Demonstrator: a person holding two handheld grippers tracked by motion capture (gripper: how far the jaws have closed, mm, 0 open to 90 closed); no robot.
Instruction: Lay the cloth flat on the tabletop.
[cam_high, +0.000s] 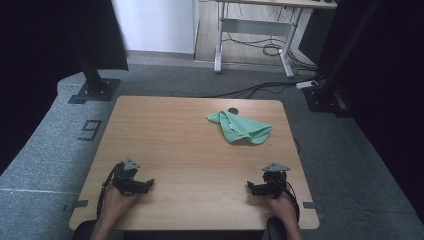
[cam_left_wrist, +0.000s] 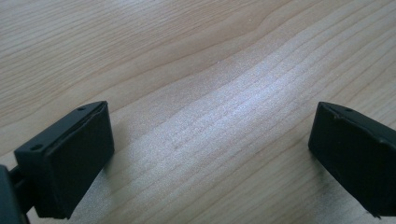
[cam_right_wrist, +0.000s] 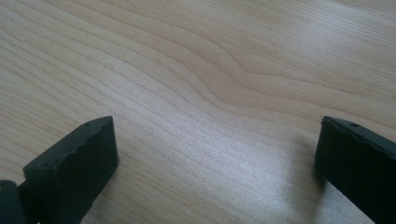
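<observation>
High view: dim overall, dark curtains at both sides nearly black, corners vignetted; brightest patch is the white wall at top. The counter (cam_high: 190, 150) is evenly lit, soft and slightly grainy, with straight edges bowed by the lens. Left gripper view: a pale sheen runs diagonally across the wood grain; near tongs blurred, casting soft shadows. Right gripper view: similar sheen low in frame, far grain softer

I see a mint-green cloth (cam_high: 240, 127) lying crumpled in a loose, flattened heap on the wooden table (cam_high: 175, 145), close to its far right corner.
</observation>
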